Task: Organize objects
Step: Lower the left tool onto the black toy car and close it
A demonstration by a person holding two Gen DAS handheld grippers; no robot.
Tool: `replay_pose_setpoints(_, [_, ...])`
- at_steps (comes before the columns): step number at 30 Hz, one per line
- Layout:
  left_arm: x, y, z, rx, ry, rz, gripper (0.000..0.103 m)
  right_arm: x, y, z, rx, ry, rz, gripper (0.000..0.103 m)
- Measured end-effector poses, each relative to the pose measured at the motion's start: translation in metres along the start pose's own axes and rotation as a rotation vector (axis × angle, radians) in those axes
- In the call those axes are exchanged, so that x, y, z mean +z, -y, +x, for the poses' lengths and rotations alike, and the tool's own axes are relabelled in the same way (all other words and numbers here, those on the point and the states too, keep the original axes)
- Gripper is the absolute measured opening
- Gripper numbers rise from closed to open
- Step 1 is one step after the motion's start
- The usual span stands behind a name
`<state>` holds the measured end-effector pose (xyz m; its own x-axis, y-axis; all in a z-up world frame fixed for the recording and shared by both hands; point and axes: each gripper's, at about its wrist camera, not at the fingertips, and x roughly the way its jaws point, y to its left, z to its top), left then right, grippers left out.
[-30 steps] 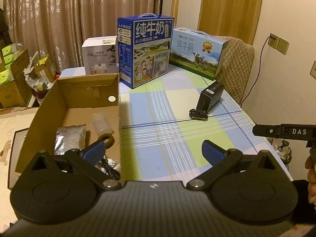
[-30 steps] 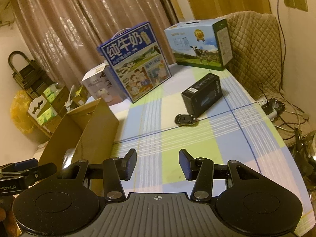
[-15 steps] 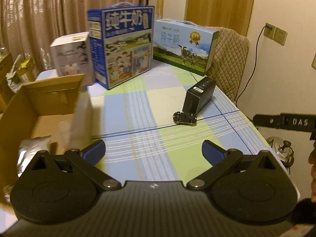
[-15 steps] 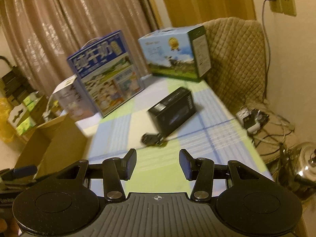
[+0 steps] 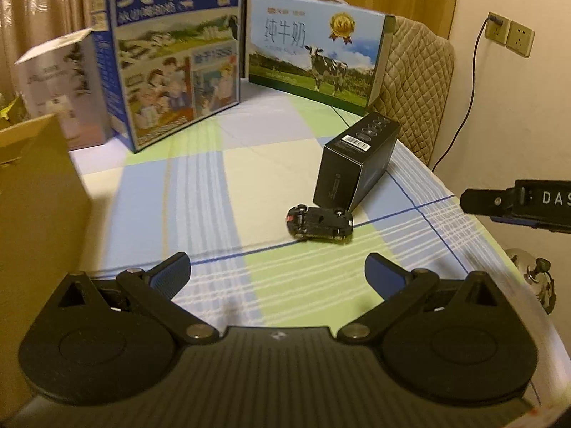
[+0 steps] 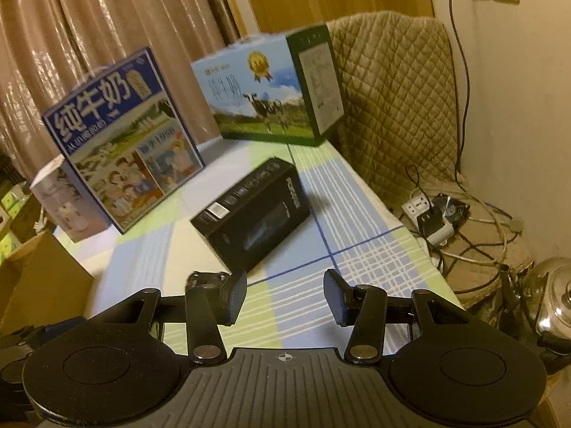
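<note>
On the checked tablecloth [image 5: 214,192] ahead of me, a black toy car [image 5: 318,222] is lying just in front of a black box [image 5: 353,164], close to touching its lower corner. Nothing is standing between my left gripper [image 5: 276,271] and the car; its blue-padded jaws are spread wide and gripping nothing. My right gripper [image 6: 283,297] is hanging with its jaws parted and empty, and its left finger is hiding most of the car [image 6: 207,280] in that view. A cardboard carton [image 5: 35,214] is crowding the left edge. Behind are standing a blue milk case [image 5: 171,53] reading 纯牛奶, a second milk case [image 5: 314,50] with the same words, a cow and a gold medal, and a white box [image 5: 57,82] whose print I cannot read. "DAS" is showing on the right gripper's arm [image 5: 517,205]. The car's long axis is running across my left view, and which end is its front I cannot tell; the black box is stretching away toward the quilted chair [image 5: 417,71]
</note>
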<state>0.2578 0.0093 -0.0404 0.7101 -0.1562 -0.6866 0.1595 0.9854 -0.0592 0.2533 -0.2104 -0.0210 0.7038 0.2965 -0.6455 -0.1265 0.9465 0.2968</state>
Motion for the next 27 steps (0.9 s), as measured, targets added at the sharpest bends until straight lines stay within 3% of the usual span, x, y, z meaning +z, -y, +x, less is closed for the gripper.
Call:
replay_pose_setpoints(6, [0.006,0.005,0.038,-0.039,-0.001,0.012,0.102,0.005,0.002,0.033,0.002,-0.065,-0.030,0.045])
replay_pose_setpoints(13, [0.012,0.013,0.070,-0.088,-0.003,0.012,0.102,0.016,0.007,0.057,-0.047,-0.041,-0.077,0.045])
replay_pose_setpoints(18, [0.014,0.022,0.087,-0.085,0.014,0.060,0.102,0.019,0.016,0.064,-0.060,-0.046,-0.058,0.045])
replay_pose_setpoints(23, [0.017,0.024,0.106,-0.090,0.008,0.046,0.101,0.019,0.018,0.065,-0.064,-0.052,-0.061,0.045])
replay_pose_setpoints(27, [0.018,0.023,0.111,-0.083,-0.013,0.050,0.086,0.018,0.016,0.066,-0.063,-0.054,-0.069,0.045])
